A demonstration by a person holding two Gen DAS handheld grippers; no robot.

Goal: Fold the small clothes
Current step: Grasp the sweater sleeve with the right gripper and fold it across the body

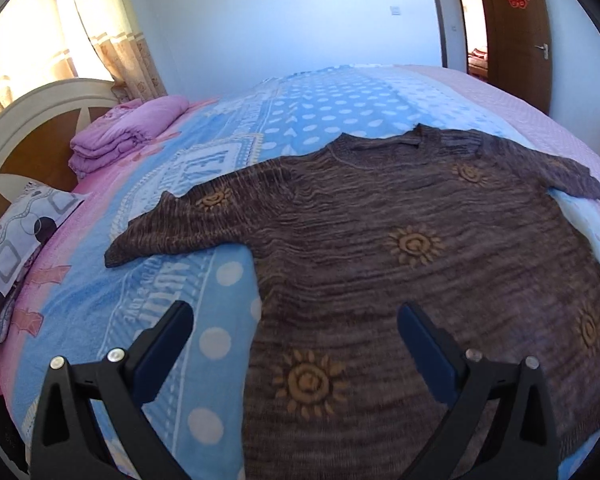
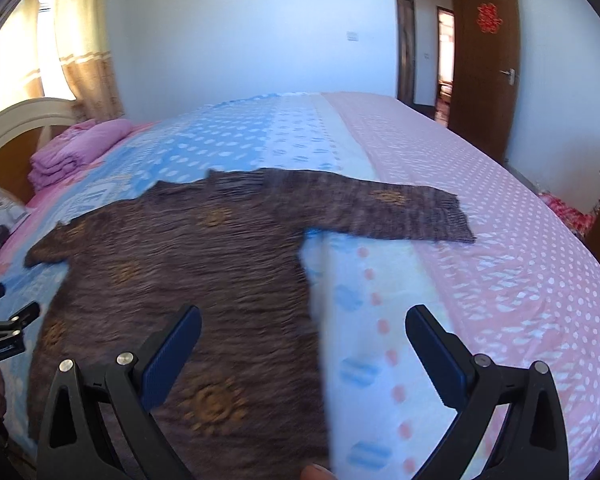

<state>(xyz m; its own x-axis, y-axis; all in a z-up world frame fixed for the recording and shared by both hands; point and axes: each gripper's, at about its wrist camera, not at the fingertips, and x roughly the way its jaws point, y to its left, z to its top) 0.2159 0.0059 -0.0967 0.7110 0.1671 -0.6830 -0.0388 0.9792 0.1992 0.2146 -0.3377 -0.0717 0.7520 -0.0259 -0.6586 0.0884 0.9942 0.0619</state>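
On the bed (image 1: 112, 304) | sweater (image 1: 400, 264) spread flat, sleeves out, unfolded | left tongs (image 1: 296, 354) and right tongs (image 2: 304, 354) both wide apart, empty, near hem | all folds left

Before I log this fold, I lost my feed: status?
Left gripper open, empty. Right gripper open, empty. Brown sweater flat on the bed, sleeves spread, unfolded. Nothing lying on it.
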